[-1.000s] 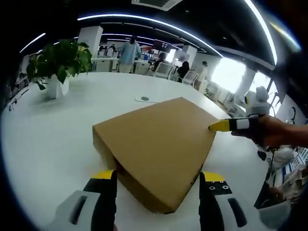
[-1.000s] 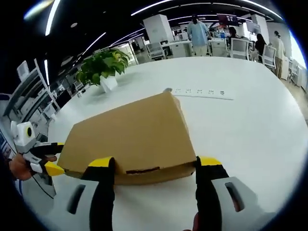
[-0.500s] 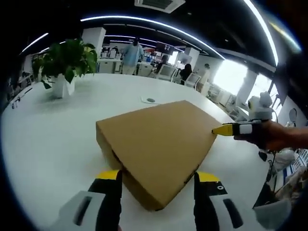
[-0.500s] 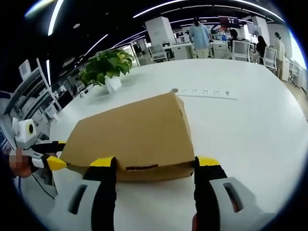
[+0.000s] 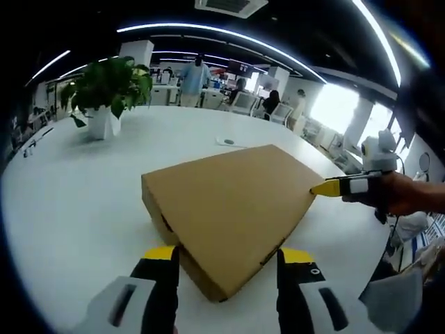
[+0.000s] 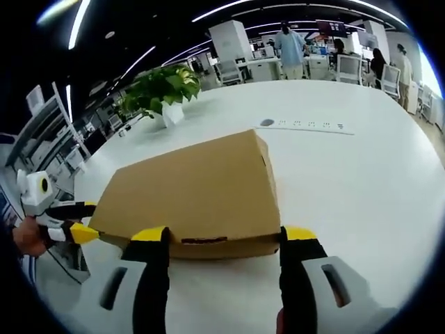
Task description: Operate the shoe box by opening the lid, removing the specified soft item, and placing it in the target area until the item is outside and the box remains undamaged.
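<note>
My left hand-held gripper [image 5: 224,256] is released: its 2 yellow-tipped jaws stand wide apart, 1 on each side of the near corner of the shoe box [image 5: 229,205], and I cannot tell whether either jaw touches the cardboard. In the right gripper view this same left hand-held gripper [image 6: 82,233] comes in from the left, held in my left hand [image 6: 26,236], with its yellow tip right at the box's left corner.

My right hand-held gripper [image 6: 221,239] is likewise released, jaws spread to about the width of the box's short side, 1 at each end of that side wall. In the left gripper view its yellow tip [image 5: 327,187] sits against the far right corner of the lid, with my right hand [image 5: 403,195] behind it.

The shoe box is plain brown cardboard and lies flat on the white surface [image 5: 69,202]. Its lid is down and closed. The short wall facing the right hand-held gripper has a small dark slot [image 6: 200,241] along its upper edge.

Further out, a potted plant [image 5: 108,87] in a white pot stands on the surface well apart from the box. A small flat disc [image 5: 229,142] lies on the surface beyond the box. A row of small marks [image 6: 311,126] runs along the surface past the box in the right gripper view. People [image 5: 198,78] and office chairs occupy the background.
</note>
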Demonstrator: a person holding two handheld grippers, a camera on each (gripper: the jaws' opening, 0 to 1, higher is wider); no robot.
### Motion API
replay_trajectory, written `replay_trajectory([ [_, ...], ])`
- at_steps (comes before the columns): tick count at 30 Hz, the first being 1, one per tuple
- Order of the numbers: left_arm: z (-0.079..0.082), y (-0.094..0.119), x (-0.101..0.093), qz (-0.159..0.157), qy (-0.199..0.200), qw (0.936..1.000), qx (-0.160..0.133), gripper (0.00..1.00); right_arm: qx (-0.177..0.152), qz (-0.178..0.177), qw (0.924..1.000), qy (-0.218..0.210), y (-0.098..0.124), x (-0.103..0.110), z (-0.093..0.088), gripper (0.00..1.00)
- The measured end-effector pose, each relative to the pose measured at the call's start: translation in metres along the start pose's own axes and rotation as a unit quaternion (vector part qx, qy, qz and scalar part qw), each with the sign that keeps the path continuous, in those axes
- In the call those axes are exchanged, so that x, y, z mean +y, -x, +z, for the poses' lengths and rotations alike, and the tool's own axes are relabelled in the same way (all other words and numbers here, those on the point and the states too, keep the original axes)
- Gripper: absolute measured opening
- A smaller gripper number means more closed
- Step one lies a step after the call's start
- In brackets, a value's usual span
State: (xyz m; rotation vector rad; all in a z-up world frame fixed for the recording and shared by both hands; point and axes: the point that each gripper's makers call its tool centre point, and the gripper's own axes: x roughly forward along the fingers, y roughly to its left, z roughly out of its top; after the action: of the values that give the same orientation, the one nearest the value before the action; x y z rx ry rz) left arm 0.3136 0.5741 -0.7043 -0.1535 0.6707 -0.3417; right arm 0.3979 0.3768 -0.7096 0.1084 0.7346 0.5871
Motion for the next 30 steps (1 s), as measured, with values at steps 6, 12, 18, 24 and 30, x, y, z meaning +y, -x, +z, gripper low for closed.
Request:
replay_trajectory([
  [6,-0.011,0.021,0.004,-0.003,-0.005,1.0000,0.005,0.56,-0.002,-0.004,1.0000,-0.001,0.009,0.018,-0.014,0.60],
  [12,-0.020,0.036,0.002,-0.012,-0.013,0.9998,0.009,0.55,-0.019,-0.015,0.9997,-0.007,0.020,0.030,-0.028,0.59],
  [18,-0.022,0.040,0.000,-0.010,-0.015,0.9998,0.006,0.54,-0.016,-0.014,0.9997,-0.009,0.023,0.032,-0.030,0.59],
  [24,-0.020,0.040,0.000,-0.011,-0.010,0.9999,0.005,0.55,-0.024,0.040,0.9983,0.035,0.029,0.034,-0.031,0.58],
  [30,-0.020,0.042,-0.003,-0.019,-0.025,0.9995,0.004,0.58,0.001,0.066,0.9925,0.103,0.031,0.035,-0.037,0.60],
])
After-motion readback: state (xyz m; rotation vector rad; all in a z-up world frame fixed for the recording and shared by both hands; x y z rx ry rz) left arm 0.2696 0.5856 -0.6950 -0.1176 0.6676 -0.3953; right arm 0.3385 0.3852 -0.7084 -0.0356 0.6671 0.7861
